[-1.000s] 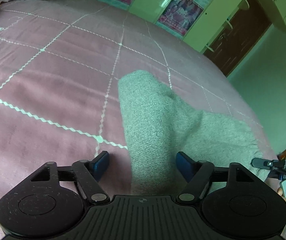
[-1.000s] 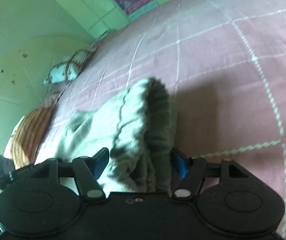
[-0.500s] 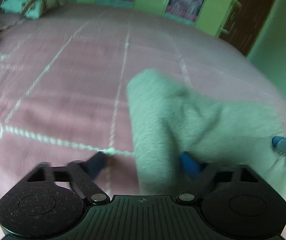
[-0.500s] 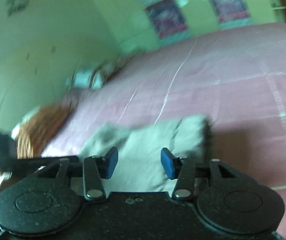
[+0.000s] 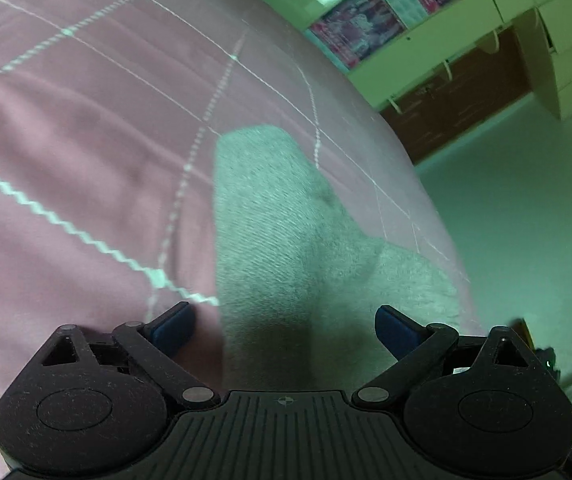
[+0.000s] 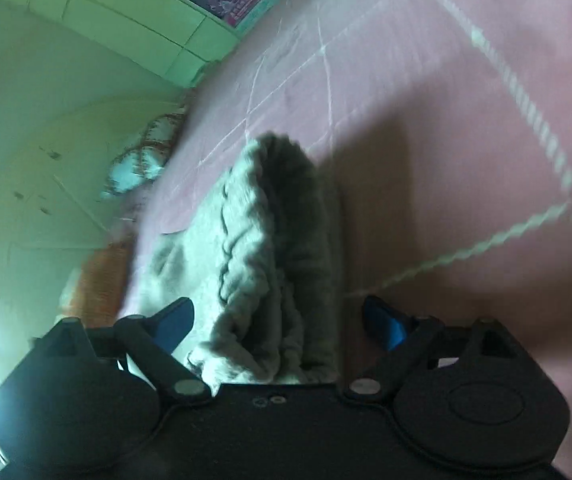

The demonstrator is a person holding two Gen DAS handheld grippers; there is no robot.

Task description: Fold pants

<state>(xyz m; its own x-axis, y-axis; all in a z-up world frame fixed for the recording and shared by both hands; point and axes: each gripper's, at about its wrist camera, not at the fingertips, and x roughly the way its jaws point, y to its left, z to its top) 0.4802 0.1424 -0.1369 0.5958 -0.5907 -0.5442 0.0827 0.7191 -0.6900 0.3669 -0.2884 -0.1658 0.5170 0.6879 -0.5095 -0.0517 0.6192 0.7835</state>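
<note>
Grey knit pants (image 5: 278, 232) lie folded on the pink bedspread (image 5: 66, 128). In the left wrist view my left gripper (image 5: 282, 328) is open, its blue-tipped fingers (image 5: 170, 326) straddling the near end of the cloth. In the right wrist view the pants (image 6: 262, 248) show a gathered waistband end, bunched and standing up. My right gripper (image 6: 282, 320) is open, jaws wide on either side of that end, holding nothing.
The pink bedspread (image 6: 446, 128) has white stitched grid lines. Green cabinets with posters (image 5: 370, 20) and a brown door (image 5: 458, 92) stand beyond the bed. A patterned pillow (image 6: 142, 160) and an orange cloth (image 6: 98, 280) lie by the wall.
Both grippers swung and tilted over the pants. The right gripper's jaws narrowed half a second ago and now stand wide again. The pants stay on the bed.
</note>
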